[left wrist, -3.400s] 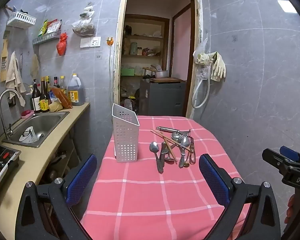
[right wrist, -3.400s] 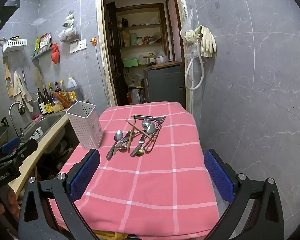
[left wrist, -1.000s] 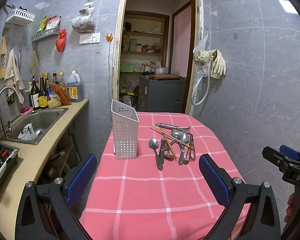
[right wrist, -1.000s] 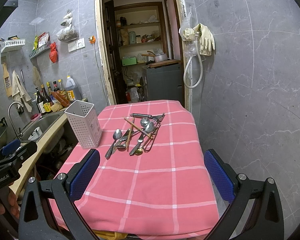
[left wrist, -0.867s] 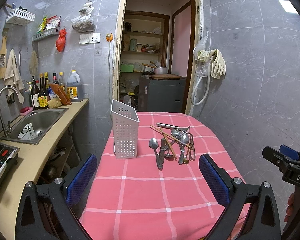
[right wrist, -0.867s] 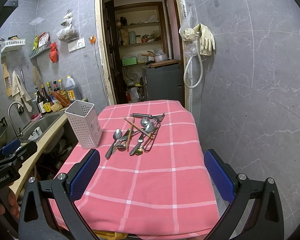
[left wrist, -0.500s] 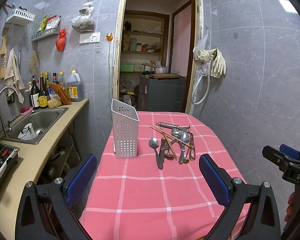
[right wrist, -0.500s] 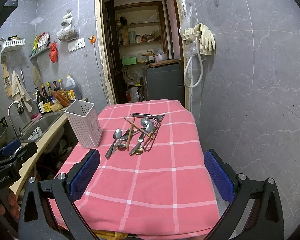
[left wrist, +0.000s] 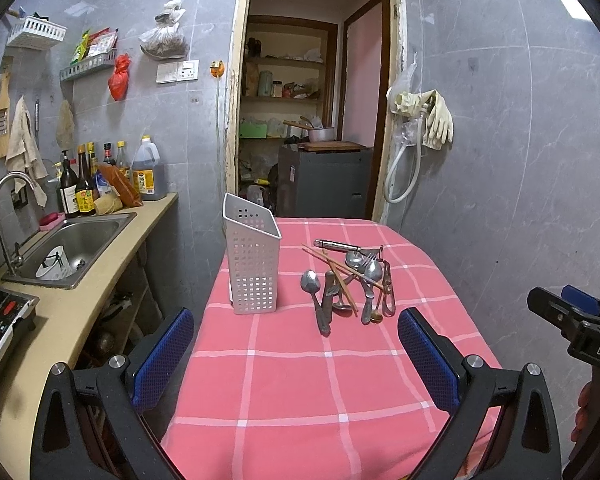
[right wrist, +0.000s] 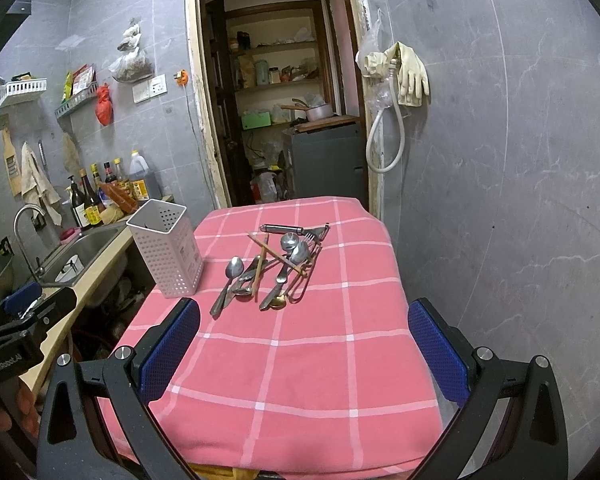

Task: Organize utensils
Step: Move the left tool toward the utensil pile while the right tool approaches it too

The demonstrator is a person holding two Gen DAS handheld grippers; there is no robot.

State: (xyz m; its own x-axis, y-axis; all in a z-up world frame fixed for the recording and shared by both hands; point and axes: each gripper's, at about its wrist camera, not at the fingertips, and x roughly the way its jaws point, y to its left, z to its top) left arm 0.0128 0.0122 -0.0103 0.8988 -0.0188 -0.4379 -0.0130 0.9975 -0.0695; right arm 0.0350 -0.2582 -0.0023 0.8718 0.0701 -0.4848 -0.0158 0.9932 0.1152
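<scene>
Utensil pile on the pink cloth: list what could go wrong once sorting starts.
1. The utensil pile is tangled, chopsticks crossing the spoons, so lifting one piece may drag others along.
2. The white holder stands at the table's left edge beside the gap to the counter; a nudge could tip it off.
3. The tablecloth hangs loose over the edges; a snagged tool might shift everything on it.

Two hand-held grippers, level and side by side.
Left gripper and right gripper both hold their jaws spread wide, gripping nothing.
</scene>
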